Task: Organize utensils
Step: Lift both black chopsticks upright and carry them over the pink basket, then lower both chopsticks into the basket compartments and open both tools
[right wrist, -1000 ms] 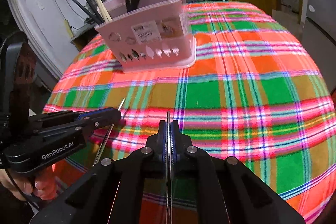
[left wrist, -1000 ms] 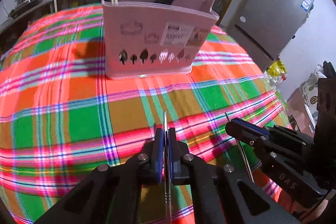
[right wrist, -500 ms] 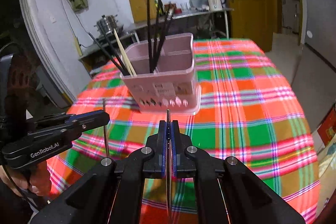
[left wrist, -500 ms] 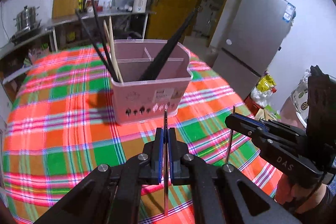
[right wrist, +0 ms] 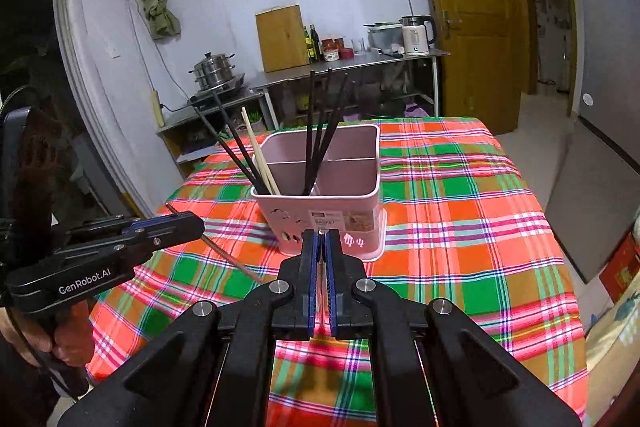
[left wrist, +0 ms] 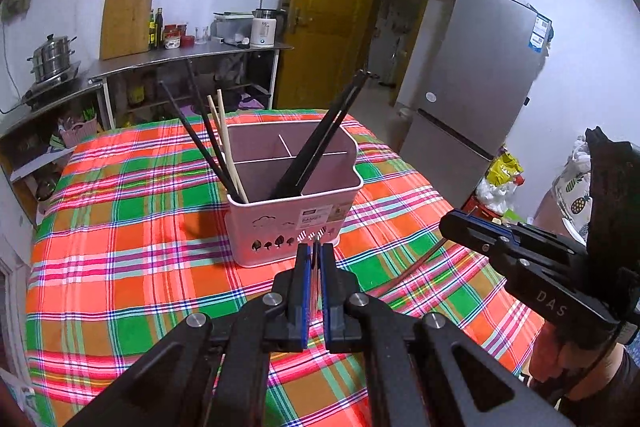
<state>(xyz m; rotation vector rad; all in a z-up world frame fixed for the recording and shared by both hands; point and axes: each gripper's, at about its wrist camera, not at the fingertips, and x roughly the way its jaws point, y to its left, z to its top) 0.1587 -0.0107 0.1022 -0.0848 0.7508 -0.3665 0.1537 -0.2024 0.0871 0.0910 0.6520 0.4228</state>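
1. Step: carrying chopsticks to the holder (left wrist: pixel 294 195). Both tongs are loaded and raised above the desk (left wrist: pixel 120 227), nothing dropped in yet.
2. Left tongs (left wrist: pixel 316 255): pressed together, pinching one thin chopstick (left wrist: pixel 316 267) edge-on between the pads. In the right view that stick (right wrist: pixel 224 255) slants down from the tip toward the desk.
3. Right tongs (right wrist: pixel 320 243): pressed together on another chopstick (right wrist: pixel 320 267); in the left view its stick (left wrist: pixel 416 269) hangs below the jaws.
4. Holder sits straight ahead of both tongs and below them, on the plaid desk. It already has black sticks (left wrist: pixel 320 143) and pale ones (left wrist: pixel 228 139) leaning in its compartments.
5. Pose: both tongs angled downward, side by side, right hand (left wrist: pixel 568 367) gripping its handle.
6. Next, likely: move forward over the rim, stand each stick tip-down over a compartment, then spread. Risk: bumping the leaning sticks.
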